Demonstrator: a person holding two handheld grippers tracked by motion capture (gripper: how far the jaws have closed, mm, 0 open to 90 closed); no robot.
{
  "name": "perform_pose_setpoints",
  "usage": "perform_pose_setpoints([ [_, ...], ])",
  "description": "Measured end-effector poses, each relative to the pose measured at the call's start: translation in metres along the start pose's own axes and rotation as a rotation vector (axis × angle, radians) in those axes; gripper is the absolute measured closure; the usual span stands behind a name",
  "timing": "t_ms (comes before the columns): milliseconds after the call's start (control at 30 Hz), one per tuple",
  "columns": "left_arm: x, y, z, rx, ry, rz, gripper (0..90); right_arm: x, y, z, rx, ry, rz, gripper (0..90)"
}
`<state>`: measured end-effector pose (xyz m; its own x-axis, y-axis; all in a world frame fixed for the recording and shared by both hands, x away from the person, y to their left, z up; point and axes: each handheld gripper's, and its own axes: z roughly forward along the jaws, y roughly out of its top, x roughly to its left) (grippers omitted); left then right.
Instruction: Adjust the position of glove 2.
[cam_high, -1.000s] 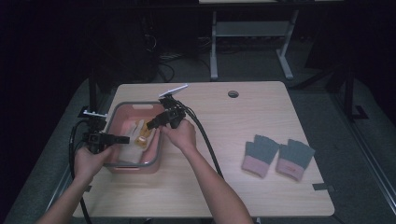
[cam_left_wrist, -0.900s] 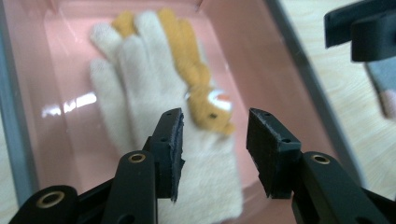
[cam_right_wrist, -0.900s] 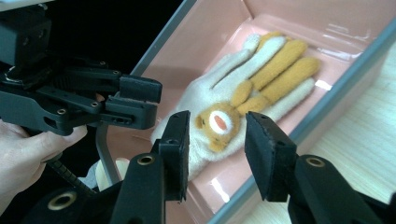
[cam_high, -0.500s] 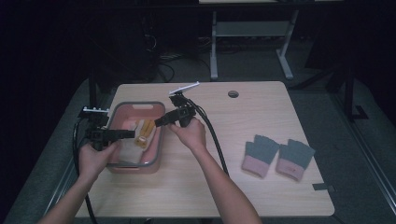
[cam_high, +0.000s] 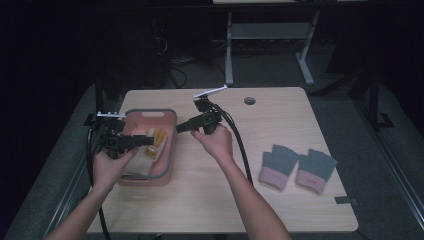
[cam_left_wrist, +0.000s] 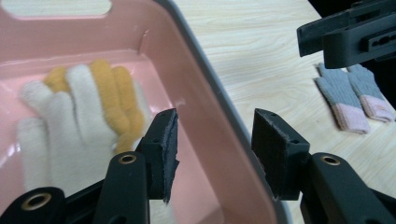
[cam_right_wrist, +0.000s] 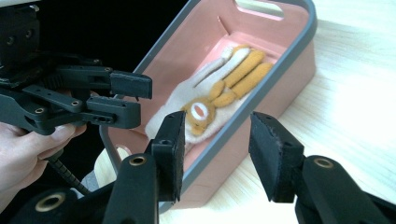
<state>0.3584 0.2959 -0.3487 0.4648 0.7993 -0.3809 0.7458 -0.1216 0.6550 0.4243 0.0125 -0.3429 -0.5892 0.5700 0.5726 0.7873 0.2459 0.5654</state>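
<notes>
From above, the left gripper (cam_high: 149, 140) hangs over the pink tub (cam_high: 170, 145) and the right gripper (cam_high: 181, 126) sits just beside it, while each gripper view shows jaws that have just been opening with nothing in them, and what looks like two white-and-yellow gloves (cam_right_wrist: 212, 105) lying in the tub.
</notes>
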Motion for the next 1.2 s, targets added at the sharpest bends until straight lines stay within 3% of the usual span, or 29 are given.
perform_pose_setpoints([
  [1200,-0.047,0.011,0.024,-0.018,-0.086,0.082,47.8,-0.032,-0.028,-0.053,-0.056,-0.051,0.034,54.3],
])
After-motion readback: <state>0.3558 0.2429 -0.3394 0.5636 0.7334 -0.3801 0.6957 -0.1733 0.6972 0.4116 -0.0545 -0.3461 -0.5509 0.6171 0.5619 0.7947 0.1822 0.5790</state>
